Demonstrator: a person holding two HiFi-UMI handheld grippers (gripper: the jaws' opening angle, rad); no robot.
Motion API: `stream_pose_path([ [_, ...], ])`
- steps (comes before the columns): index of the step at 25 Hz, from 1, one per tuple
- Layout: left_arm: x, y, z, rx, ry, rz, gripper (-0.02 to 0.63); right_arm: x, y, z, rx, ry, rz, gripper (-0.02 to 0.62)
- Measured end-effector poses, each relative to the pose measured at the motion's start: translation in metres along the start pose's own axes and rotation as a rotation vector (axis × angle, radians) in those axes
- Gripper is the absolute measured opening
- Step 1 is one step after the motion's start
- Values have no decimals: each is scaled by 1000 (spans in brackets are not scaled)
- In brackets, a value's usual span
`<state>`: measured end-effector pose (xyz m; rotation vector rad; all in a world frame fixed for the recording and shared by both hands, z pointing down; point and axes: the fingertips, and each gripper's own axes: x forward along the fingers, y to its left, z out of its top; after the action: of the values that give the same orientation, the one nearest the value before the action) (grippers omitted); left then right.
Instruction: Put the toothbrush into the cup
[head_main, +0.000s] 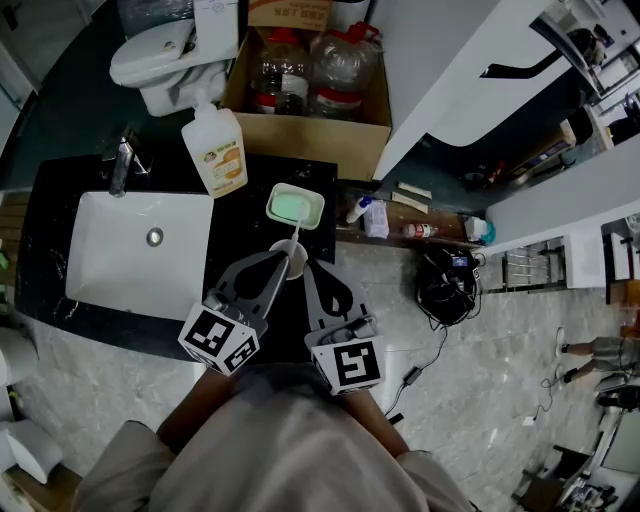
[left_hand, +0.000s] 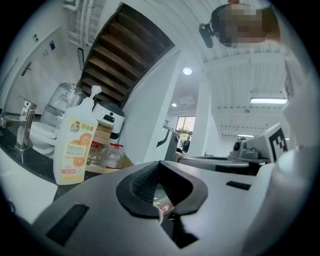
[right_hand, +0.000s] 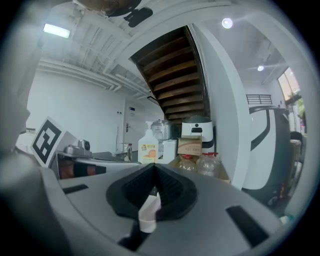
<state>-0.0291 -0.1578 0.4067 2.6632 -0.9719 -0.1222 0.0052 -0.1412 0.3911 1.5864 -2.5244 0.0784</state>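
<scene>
A whitish cup (head_main: 289, 259) stands on the black counter (head_main: 260, 180) just right of the sink. A white toothbrush (head_main: 295, 236) sticks up out of the cup and leans toward the green dish. My left gripper (head_main: 281, 264) reaches the cup from the near left; its jaws are shut with a thin white edge, seemingly the cup's rim (left_hand: 159, 213), between the pads. From the near right, my right gripper (head_main: 306, 268) is shut on the toothbrush's white handle (right_hand: 149, 210). The cup's inside is mostly hidden by the fingers.
A white sink (head_main: 140, 255) with a tap (head_main: 121, 163) fills the counter's left. An orange-labelled soap bottle (head_main: 218, 148) and a green soap dish (head_main: 295, 206) stand behind the cup. A cardboard box of bottles (head_main: 312, 90) and a toilet (head_main: 160, 62) lie beyond.
</scene>
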Motion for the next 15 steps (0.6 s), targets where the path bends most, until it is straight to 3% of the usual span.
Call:
stream_pose_path([
  [15, -4, 5, 4, -77, -25, 11, 11, 0, 2, -1, -4, 5, 6, 6],
])
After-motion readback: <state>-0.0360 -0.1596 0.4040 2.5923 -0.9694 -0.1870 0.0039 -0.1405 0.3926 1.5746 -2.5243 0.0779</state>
